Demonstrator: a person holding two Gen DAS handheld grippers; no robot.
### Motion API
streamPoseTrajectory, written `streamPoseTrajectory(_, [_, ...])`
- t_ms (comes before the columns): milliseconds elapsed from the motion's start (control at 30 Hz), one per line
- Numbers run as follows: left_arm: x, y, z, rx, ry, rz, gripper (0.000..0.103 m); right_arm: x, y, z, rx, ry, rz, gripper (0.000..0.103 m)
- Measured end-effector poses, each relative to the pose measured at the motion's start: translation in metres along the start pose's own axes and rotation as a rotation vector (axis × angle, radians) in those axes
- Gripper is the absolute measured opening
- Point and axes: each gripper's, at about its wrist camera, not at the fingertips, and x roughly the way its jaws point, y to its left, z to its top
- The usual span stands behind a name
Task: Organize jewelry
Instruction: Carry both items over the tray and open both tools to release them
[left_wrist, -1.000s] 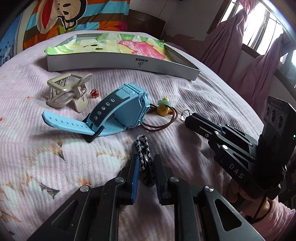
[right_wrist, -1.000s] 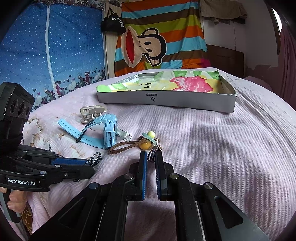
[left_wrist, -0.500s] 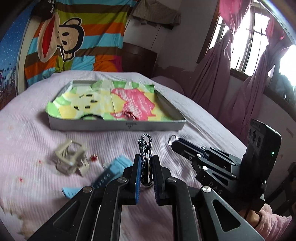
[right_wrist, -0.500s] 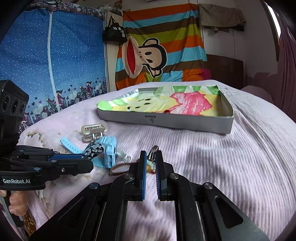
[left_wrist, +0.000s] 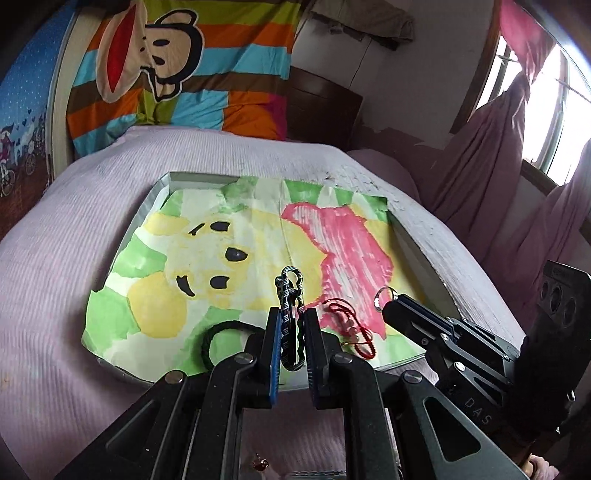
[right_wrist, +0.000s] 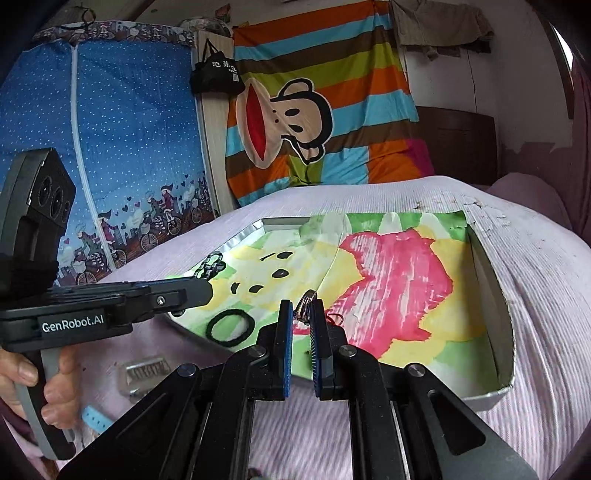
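A striped chain bracelet (left_wrist: 291, 314) is pinched between the closed jaws of the left gripper (left_wrist: 291, 332) above the tray (left_wrist: 424, 254). A metal ring (right_wrist: 306, 306) is clamped by the right gripper (right_wrist: 300, 325). A black hair tie (left_wrist: 218, 339) and red cord (left_wrist: 351, 325) are seen lying in the tray beyond.

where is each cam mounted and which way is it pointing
Left wrist: on the left gripper, looking along its fingers, shut on a black braided bracelet, over the tray; the right gripper enters from the right.
Right wrist: on the right gripper, facing the same tray; the left gripper and hand show left.
Shared: tray, black hair tie.
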Motion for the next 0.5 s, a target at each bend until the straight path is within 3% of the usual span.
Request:
streamPoseTrajectory(233, [0.028,0.016,-0.004,-0.066,0.119,0.012,0.011,0.045,-0.003,-0.009,0.022,0.148,-0.023,0.008])
streamPoseTrajectory(500, [0.026,0.023,-0.008,-0.090,0.118,-0.001,0.012,0.059,-0.005,-0.015,0.020,0.208,-0.032,0.009])
